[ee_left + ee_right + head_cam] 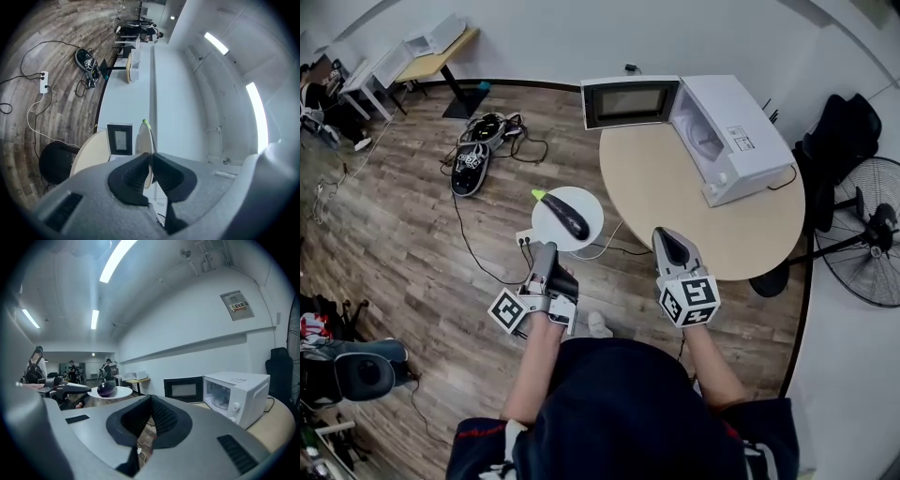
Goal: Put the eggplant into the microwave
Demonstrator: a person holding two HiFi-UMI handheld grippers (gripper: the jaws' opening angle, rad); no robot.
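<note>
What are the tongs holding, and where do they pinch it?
The left tongs pinch the round white plate by its near rim; a dark purple eggplant lies on it. The right tongs hold nothing.

The bare front of the round table (666,211) gives you an open run to the microwave (741,141), and the tabletop before its cavity is clear. The open door (628,101) sticks out on the cavity's left, past the table's far edge, and walls off that side. The plate (581,206) in your left gripper (546,248) hangs over the floor, just left of the table's rim. A fan (872,234) stands well off to your right.
</note>
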